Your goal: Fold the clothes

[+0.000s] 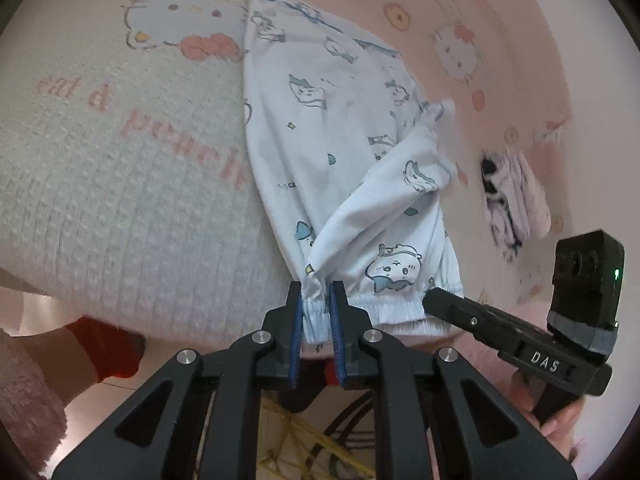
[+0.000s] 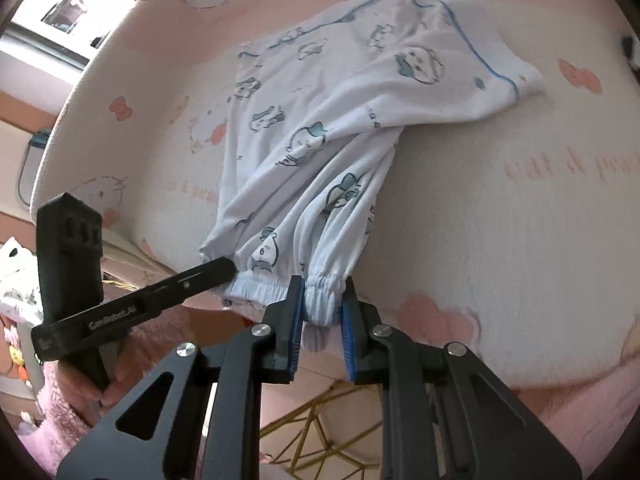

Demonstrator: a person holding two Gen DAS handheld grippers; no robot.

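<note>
A pair of pale blue children's pyjama trousers (image 1: 344, 128), printed with small cartoon animals, lies spread across a pink-and-white cartoon-cat blanket (image 1: 120, 184), its elastic waistband (image 1: 384, 306) at the blanket's near edge. The left gripper (image 1: 317, 300) has its blue-padded fingers (image 1: 296, 320) clamped on one gathered end of the waistband, with a twisted fold of fabric rising from the grip. The right gripper (image 2: 323, 296) has its fingers pressed onto the other bunched end of the same waistband, the fabric pleating up and away from it. Each wrist view shows the other gripper reaching in beside it at the waistband. The far trouser legs rest flat on the blanket, one hem trimmed with a blue line (image 2: 480, 56). A small black-and-white patterned garment (image 1: 512, 200) lies apart on the blanket. A hand in a fluffy pink sleeve (image 2: 60, 412) holds the left gripper's handle.
</note>
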